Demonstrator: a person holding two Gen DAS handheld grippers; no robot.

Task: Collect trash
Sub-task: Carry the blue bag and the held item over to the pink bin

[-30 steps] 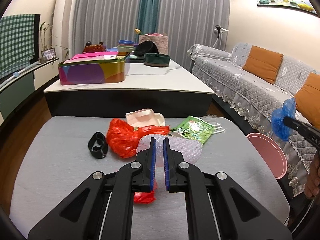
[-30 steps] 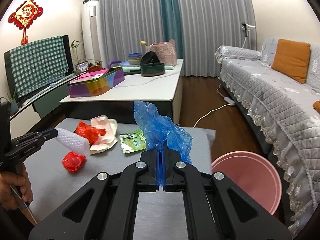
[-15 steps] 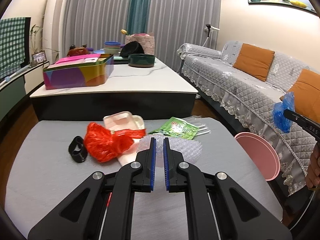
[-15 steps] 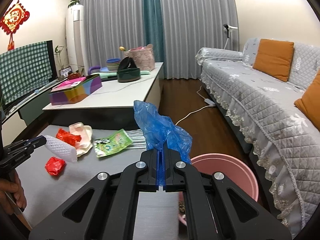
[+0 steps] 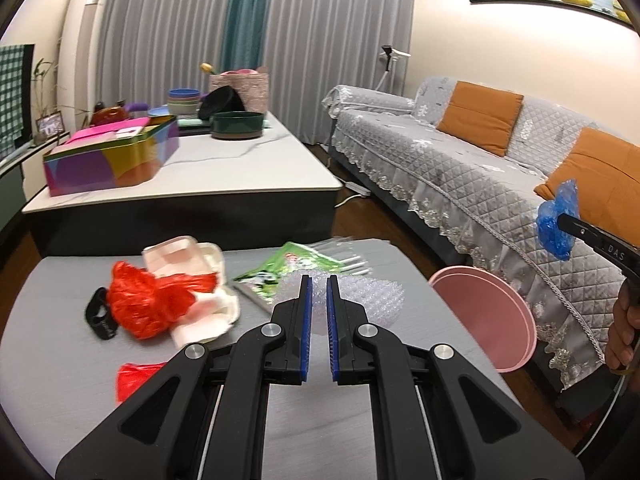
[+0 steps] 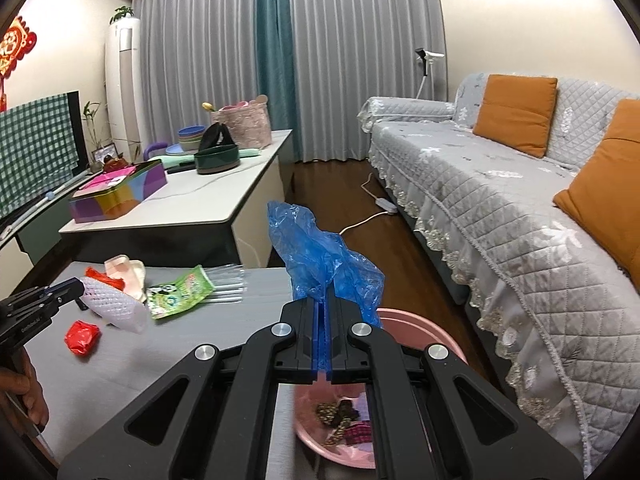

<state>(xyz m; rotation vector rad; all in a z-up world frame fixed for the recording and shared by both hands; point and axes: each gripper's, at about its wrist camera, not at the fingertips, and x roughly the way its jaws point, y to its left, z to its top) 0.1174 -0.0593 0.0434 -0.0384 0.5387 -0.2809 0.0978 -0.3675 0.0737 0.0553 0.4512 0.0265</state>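
My right gripper is shut on a crumpled blue plastic bag and holds it above the near rim of the pink bin; it also shows in the left wrist view. My left gripper is shut on a white foam fruit net, held above the grey table; the net also shows in the right wrist view. The pink bin stands beside the table's right edge with some trash inside.
On the grey table lie a red plastic bag, a white foam tray, a black band, a small red wrapper, a green packet and clear straws. A white coffee table stands behind. A grey sofa is right.
My right gripper has carried the blue bag right, over the pink bin. My left gripper has moved right and a little higher with the foam net.
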